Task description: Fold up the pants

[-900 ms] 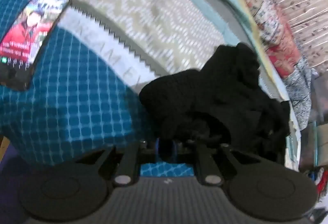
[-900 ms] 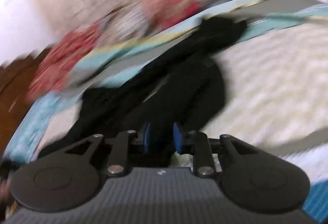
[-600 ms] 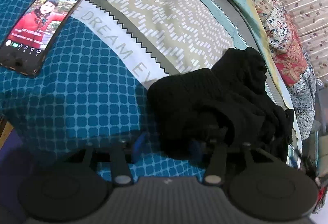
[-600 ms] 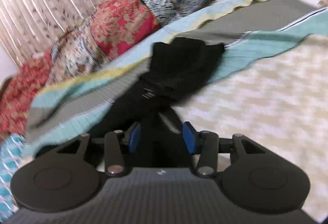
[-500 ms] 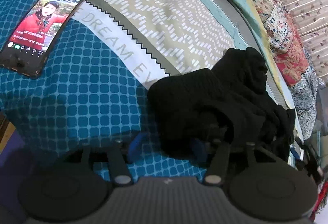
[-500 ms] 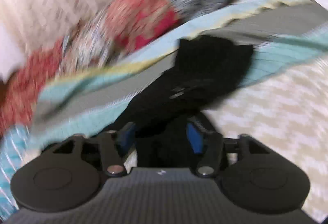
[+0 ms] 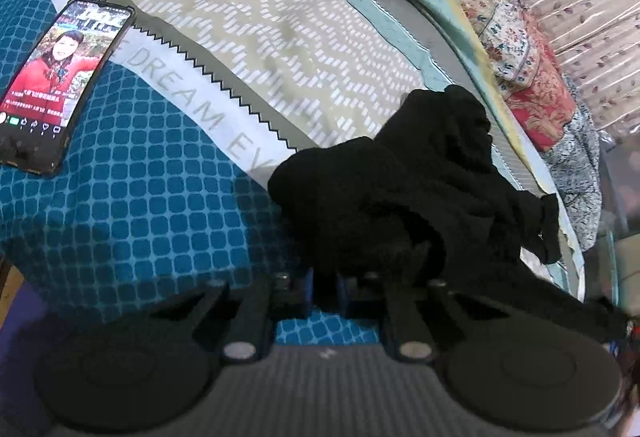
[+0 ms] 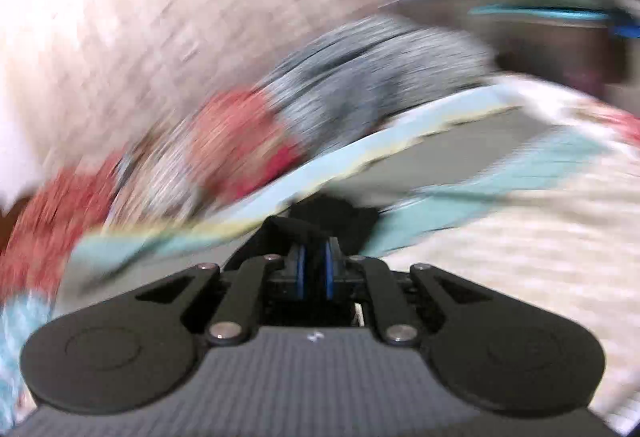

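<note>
A white zigzag-edged band (image 7: 192, 93) across the bedspread (image 7: 140, 197) carries grey capitals: "AVE", "DREAM", then "EV" before black pants (image 7: 400, 197) cover it. Left of the band, a phone screen's (image 7: 60, 77) captions are too small to read.

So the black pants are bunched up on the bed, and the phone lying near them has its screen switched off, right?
Not quite. The black pants are bunched up on the bed, but the phone has its screen lit, showing a picture of a person in red. The left wrist view shows it.
</note>
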